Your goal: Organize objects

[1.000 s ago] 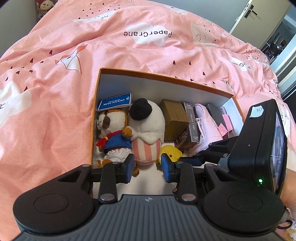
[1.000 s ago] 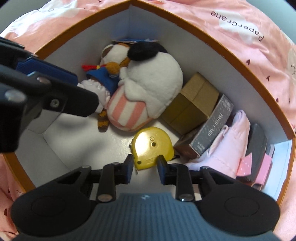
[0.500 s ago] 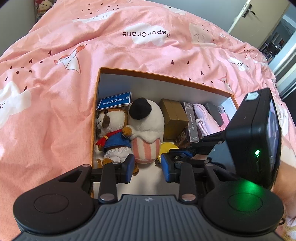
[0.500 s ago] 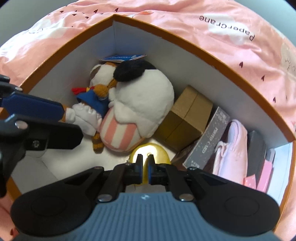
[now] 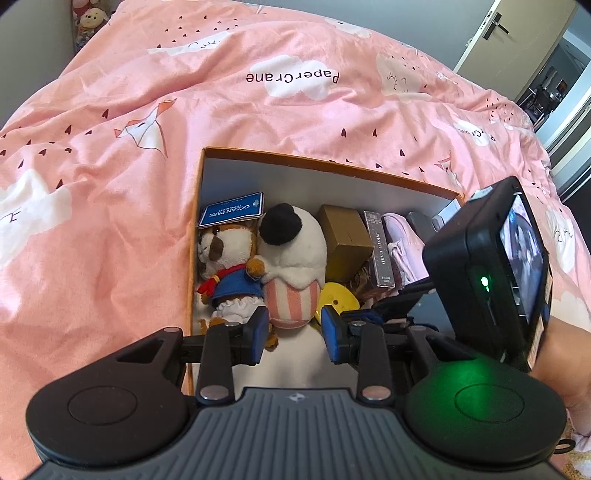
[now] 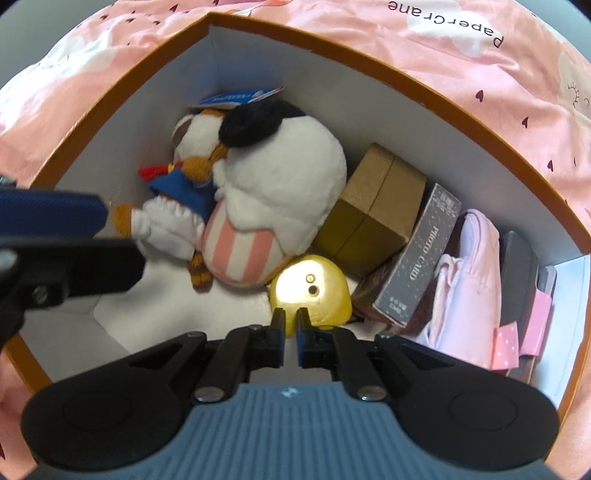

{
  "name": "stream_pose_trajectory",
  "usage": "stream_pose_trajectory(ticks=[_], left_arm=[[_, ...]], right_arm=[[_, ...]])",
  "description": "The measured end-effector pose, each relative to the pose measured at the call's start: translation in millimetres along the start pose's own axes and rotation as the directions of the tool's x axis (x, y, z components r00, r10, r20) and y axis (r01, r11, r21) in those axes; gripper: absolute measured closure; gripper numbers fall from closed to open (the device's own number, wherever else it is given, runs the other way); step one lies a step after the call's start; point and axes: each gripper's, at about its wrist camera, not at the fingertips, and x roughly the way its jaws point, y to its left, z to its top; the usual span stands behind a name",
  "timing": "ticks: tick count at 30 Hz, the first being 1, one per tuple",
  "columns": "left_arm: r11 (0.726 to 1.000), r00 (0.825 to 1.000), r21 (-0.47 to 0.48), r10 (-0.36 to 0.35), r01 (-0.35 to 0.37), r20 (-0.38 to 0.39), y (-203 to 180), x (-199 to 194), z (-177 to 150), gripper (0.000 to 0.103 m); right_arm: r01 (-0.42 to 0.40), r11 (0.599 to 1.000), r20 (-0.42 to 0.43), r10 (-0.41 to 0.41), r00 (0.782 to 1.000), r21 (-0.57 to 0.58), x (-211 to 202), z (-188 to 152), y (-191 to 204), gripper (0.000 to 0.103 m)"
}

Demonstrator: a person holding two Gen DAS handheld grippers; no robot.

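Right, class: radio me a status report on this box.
Right gripper shut, empty, just short of yellow tape measure. Left gripper open, hovering over box. Striped plush crowds the measure.

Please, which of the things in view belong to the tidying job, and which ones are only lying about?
Belong to the job: orange box, yellow tape measure, plush dog, cupcake plush, gold box, photo card box, pink pouch.
Only lying about: pink bedcover, door, soft toys in the far corner.
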Motion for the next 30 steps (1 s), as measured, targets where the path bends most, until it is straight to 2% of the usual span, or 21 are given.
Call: stream_pose_trajectory(ticks=[6, 10, 12, 15, 16, 19, 21, 24, 26, 30], left_arm=[[1.0, 1.0, 0.03, 0.004, -0.005, 0.018, -6, -12, -8, 0.067], [0.998, 0.996, 0.06, 0.012, -0.017, 0.085, -18, -37, -19, 0.068], [0.996, 0.99, 0.081, 0.021, -0.033, 0.142, -25, -53, -28, 0.068], [0.989, 0.966, 0.121, 0.047, -0.08, 0.252, -37, -82, -48, 0.068], [0.985, 0.961, 0.142, 0.055, -0.096, 0.269, -42, -90, -53, 0.068], [0.977, 0.952, 0.174, 0.07, -0.127, 0.299, -50, -105, -75, 0.066], [0.978, 0.965, 0.183, 0.051, -0.101, 0.259, -51, -108, -88, 0.066], [0.984, 0.993, 0.173, 0.015, -0.035, 0.118, -46, -100, -106, 0.066], [0.988, 0.998, 0.153, 0.007, -0.016, 0.054, -41, -91, -120, 0.066], [0.986, 0.998, 0.159, 0.057, -0.055, -0.007, -34, -73, -153, 0.065]], right_arm=[[-0.018, 0.999, 0.049, 0.017, 0.999, 0.029, -19, -14, -1, 0.096], [-0.03, 0.998, 0.167, 0.022, 0.986, 0.05, -60, -38, 1, 0.096], [-0.026, 0.998, 0.242, 0.01, 0.97, 0.062, -83, -52, -2, 0.094], [-0.013, 0.996, 0.353, -0.018, 0.935, 0.086, -119, -80, 16, 0.083], [-0.017, 0.995, 0.39, -0.021, 0.921, 0.093, -129, -92, 17, 0.078], [-0.02, 0.99, 0.463, -0.049, 0.885, 0.142, -157, -124, 18, 0.076], [-0.026, 0.982, 0.486, -0.069, 0.871, 0.187, -169, -151, 24, 0.075], [-0.024, 0.963, 0.477, -0.112, 0.872, 0.269, -164, -180, 26, 0.075], [-0.025, 0.947, 0.462, -0.133, 0.877, 0.32, -153, -196, 27, 0.075], [0.008, 0.925, 0.43, -0.184, 0.884, 0.379, -136, -224, 35, 0.071]])
